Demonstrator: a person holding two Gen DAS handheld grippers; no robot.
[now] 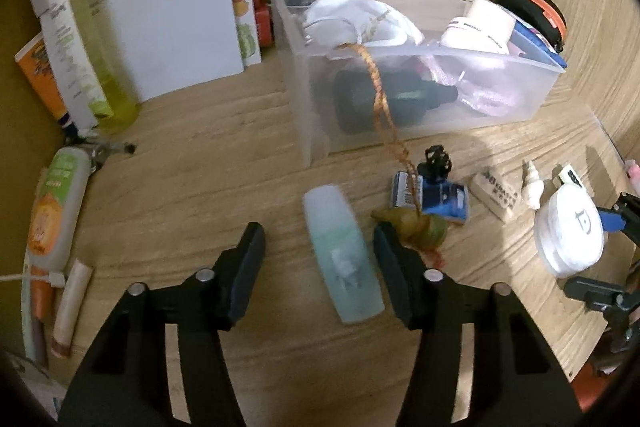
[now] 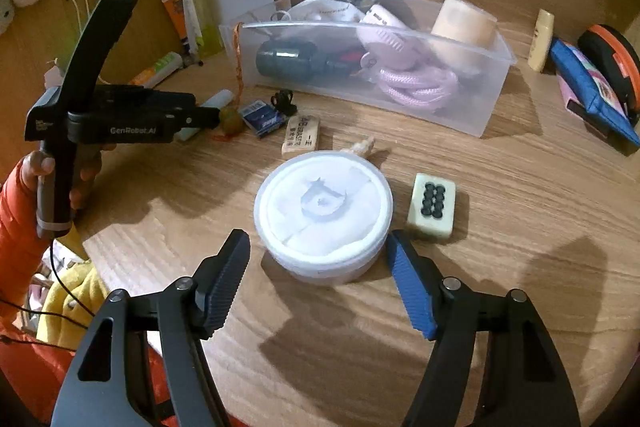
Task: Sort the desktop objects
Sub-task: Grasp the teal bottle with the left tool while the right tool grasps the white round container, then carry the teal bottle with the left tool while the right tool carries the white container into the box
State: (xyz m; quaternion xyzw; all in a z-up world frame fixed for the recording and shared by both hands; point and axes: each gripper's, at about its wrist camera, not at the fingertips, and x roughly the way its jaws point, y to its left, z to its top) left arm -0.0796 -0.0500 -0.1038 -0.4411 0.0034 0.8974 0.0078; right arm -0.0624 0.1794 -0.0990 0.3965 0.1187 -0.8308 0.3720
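My left gripper (image 1: 320,247) is open, its fingers on either side of a pale teal tube (image 1: 342,255) that lies on the wooden desk; the tube sits nearer the right finger. My right gripper (image 2: 316,247) is open around a round white lidded tub (image 2: 322,215), which also shows in the left wrist view (image 1: 568,231). A clear plastic storage box (image 2: 472,107) holding a black bottle, pink cord and white items stands behind; it also shows in the left wrist view (image 1: 312,115).
Near the tub lie a mahjong tile (image 2: 432,207), an eraser (image 2: 300,135), a small blue packet (image 2: 262,117), a black clip (image 2: 283,99) and an olive charm on an orange cord (image 1: 416,223). Bottles, tubes and books crowd the left (image 1: 88,39). A blue pouch (image 2: 588,87) lies right.
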